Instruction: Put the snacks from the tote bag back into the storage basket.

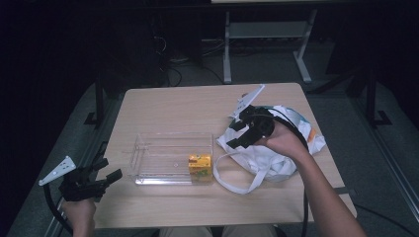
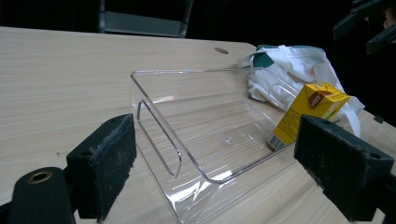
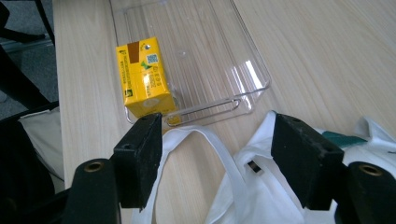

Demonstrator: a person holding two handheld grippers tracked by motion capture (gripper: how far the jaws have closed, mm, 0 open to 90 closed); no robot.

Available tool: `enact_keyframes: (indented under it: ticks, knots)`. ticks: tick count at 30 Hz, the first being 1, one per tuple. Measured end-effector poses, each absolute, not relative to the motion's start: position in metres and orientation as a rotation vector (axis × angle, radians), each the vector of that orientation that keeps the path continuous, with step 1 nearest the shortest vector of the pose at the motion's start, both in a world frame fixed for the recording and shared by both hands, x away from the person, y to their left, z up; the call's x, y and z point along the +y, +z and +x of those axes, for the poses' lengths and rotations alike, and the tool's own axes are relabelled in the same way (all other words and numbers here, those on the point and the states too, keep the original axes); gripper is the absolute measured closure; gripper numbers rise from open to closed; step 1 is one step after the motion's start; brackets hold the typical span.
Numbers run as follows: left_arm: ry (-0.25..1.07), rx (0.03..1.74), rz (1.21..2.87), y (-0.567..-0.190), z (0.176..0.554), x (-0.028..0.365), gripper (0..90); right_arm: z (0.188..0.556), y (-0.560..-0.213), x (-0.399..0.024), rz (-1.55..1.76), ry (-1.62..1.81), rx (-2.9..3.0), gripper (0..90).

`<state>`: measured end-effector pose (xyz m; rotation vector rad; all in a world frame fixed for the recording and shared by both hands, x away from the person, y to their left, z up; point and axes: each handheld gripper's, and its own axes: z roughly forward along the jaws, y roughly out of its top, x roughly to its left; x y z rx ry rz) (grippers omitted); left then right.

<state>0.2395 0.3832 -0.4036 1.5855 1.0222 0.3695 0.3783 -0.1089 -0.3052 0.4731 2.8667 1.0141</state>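
A yellow juice carton [image 1: 199, 167] [image 2: 308, 114] [image 3: 144, 84] stands upright in the near right corner of a clear plastic tray [image 1: 148, 136] [image 2: 154, 100] [image 3: 254, 70]. Just right of the tray lies a crumpled white cloth bag [image 1: 267, 153] [image 2: 289, 70] [image 3: 261, 186]. My right gripper [image 1: 233, 136] [image 3: 217, 140] hovers over the bag's left side, pointing toward the tray, open with nothing between its pads. It also appears far off as the right gripper [image 2: 364, 23]. My left gripper [image 1: 109, 169] [image 2: 219, 140] is open and empty at the table's front left, aimed at the tray.
The light wooden table [image 1: 197, 103] has bare surface behind and in front of the tray. One bag handle [image 1: 232, 185] loops toward the front edge beside the carton. A dark floor and a metal frame [image 1: 267, 34] lie beyond the table.
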Motion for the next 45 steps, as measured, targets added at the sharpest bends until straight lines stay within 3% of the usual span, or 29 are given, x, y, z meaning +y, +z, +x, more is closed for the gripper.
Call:
enact_keyframes:
  ticks: [45]
  knots:
    - [0.369,1.024,1.602,-0.404,0.24,0.381,12.6,0.366,-0.326,-0.174,0.671,1.025,2.791,31.6]
